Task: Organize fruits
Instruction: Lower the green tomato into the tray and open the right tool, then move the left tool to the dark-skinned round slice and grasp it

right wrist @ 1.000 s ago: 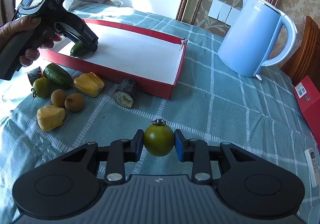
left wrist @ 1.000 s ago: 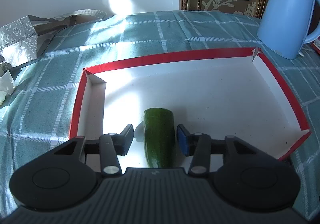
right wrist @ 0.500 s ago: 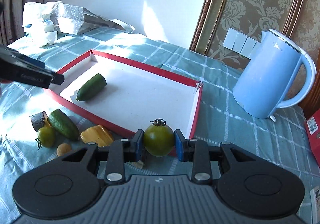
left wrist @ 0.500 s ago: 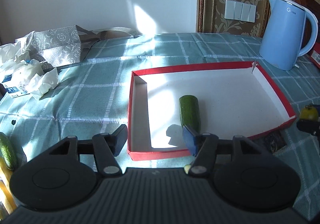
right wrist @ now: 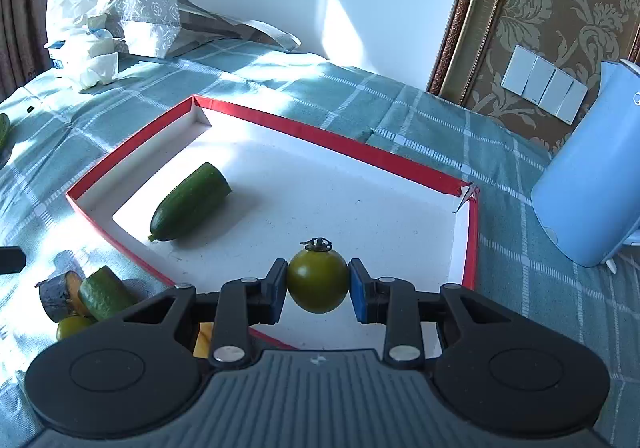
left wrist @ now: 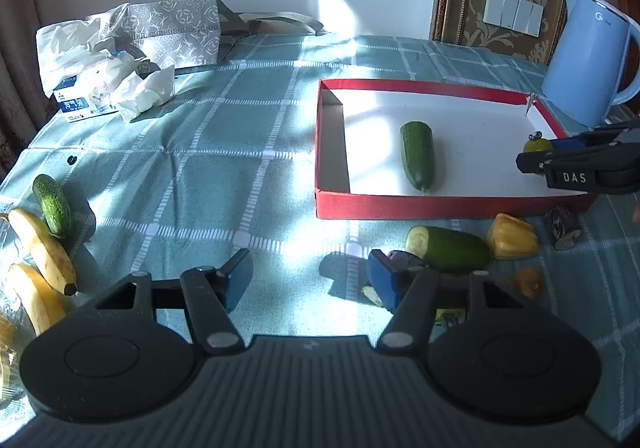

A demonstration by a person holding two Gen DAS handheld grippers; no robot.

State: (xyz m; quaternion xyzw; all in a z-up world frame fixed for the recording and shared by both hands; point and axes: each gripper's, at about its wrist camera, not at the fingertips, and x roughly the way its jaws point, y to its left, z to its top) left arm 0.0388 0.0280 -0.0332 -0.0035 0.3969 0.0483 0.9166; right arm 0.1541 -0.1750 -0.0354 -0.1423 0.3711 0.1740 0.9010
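Left gripper, jaws opening and empty, has left the dark-green cucumber half in the shallow red-rimmed white cardboard tray; right gripper, clamped on the round green tomato, now overhangs it.

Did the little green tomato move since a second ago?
Yes. The green tomato, clamped in the right gripper, went from over the tablecloth outside the red tray to above its white floor.

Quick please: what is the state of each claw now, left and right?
Left claw: jaws opening, nothing between them.
Right claw: shut on the green tomato, over the red tray.
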